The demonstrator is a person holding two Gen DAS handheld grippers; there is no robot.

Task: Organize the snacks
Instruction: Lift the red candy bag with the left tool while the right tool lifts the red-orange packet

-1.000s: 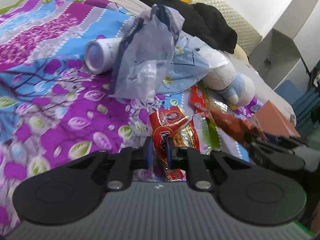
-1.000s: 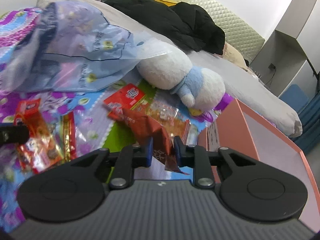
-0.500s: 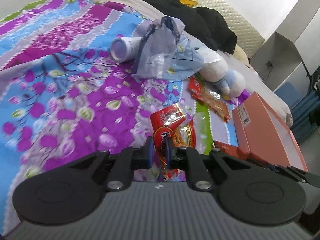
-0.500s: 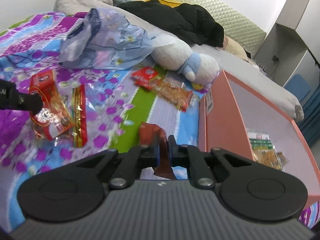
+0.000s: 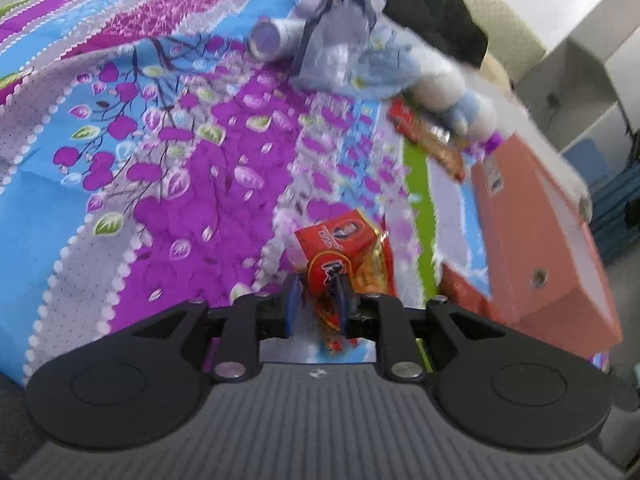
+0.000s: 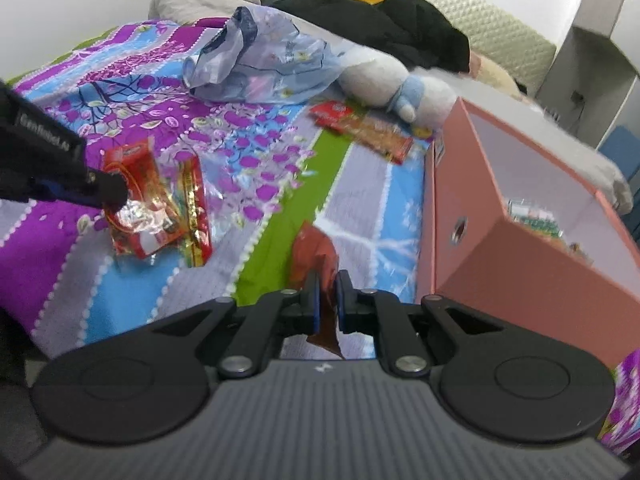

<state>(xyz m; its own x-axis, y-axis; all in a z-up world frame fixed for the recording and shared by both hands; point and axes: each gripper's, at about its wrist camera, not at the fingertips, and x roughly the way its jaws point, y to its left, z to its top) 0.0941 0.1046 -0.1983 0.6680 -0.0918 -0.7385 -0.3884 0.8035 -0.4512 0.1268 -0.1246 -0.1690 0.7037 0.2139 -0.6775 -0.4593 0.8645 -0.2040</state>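
My left gripper hangs over the flowered bedspread, and its jaws are opening. A red snack packet with gold ones bunched behind it stands between them. It leans on the right pad, with a small gap at the left pad. In the right wrist view that gripper reaches in from the left above the same packets. My right gripper is shut on a dark red packet, just left of the open salmon box. Green-and-white packets lie inside the box.
More red packets lie on the bedspread beside a white-and-blue plush toy. A crumpled pale plastic bag and a white tube sit farther back, with black clothes behind them. A grey shelf unit stands at the right past the bed.
Both grippers have drawn back from the plush toy with their packets, toward the box's near end. The right gripper's jaws closed tighter on the dark red packet, and the left jaws have widened.
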